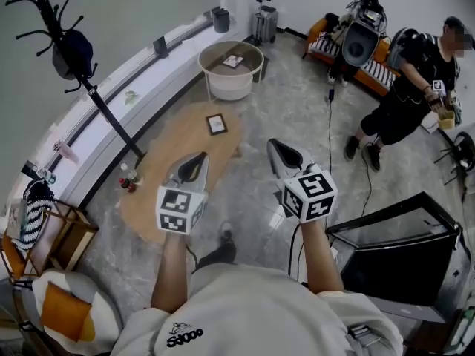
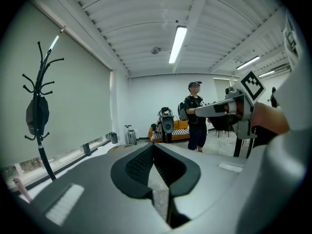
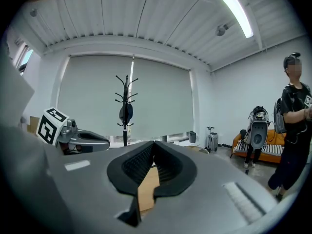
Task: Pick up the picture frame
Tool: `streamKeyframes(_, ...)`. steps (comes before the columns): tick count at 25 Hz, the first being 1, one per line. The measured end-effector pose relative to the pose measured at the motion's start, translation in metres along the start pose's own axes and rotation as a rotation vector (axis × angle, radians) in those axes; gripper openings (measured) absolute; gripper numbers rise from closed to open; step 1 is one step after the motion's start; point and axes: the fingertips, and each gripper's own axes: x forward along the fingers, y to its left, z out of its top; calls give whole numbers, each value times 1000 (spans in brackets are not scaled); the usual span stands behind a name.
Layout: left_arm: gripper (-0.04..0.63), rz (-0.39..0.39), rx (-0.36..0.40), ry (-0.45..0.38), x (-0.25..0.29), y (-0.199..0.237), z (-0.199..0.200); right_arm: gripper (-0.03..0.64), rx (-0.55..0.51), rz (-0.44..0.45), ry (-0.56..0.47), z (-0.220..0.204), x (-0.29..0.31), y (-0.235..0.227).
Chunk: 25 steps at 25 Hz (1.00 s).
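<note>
While the picture frame (image 1: 216, 124) lies untouched on the wooden table (image 1: 182, 136), the left gripper (image 1: 199, 162) and right gripper (image 1: 276, 148) hang clamped shut and empty, well short of it, so the whole pickup is left.

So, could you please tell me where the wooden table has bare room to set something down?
The light oval wooden table is bare across its middle, between the small dark picture frame near its far end and the small bottles at its left edge. The left edge is crowded: bottles beside the foot of the black coat stand.
</note>
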Motion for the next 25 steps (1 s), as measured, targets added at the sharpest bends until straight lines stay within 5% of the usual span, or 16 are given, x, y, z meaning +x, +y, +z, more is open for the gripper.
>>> streamKeyframes(15, 9, 47, -13, 9, 120, 129, 4, 4, -26, 39, 100, 3, 157, -50)
streamKeyframes(25, 9, 33, -37, 25, 155, 177, -9, 3, -24, 22, 96, 14, 216, -53)
